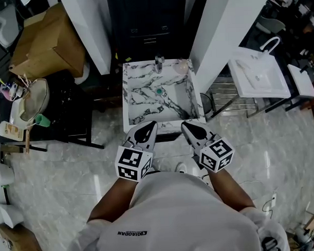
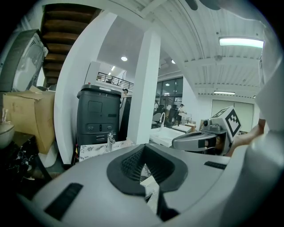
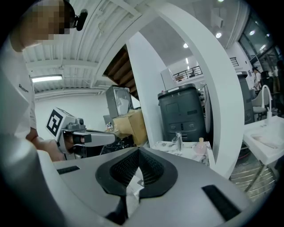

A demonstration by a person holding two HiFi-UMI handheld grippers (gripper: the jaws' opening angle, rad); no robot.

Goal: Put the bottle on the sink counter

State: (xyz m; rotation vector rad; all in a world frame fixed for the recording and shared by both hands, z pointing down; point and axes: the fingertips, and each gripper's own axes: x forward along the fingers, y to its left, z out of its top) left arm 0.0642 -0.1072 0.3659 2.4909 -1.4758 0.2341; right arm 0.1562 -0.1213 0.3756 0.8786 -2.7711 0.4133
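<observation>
A small pink bottle [image 1: 181, 66] stands upright on the back right corner of the marble sink counter [image 1: 133, 115], next to the chrome faucet [image 1: 158, 63]. The right gripper view shows the bottle [image 3: 201, 146] just right of the faucet [image 3: 179, 141]. My left gripper [image 1: 148, 129] and right gripper [image 1: 190, 127] hover side by side over the counter's front edge, both shut with nothing between their jaws. Each points toward the sink, well short of the bottle. The left gripper view shows the faucet [image 2: 110, 141] and the right gripper [image 2: 199, 139], but no bottle.
A dark grey machine [image 1: 148, 25] stands behind the sink between two white pillars [image 1: 218, 27]. A cardboard box [image 1: 46, 44] and a cluttered black table [image 1: 69, 120] are at the left. A white basin on a stand [image 1: 258, 75] and a wire rack [image 1: 223, 94] are at the right.
</observation>
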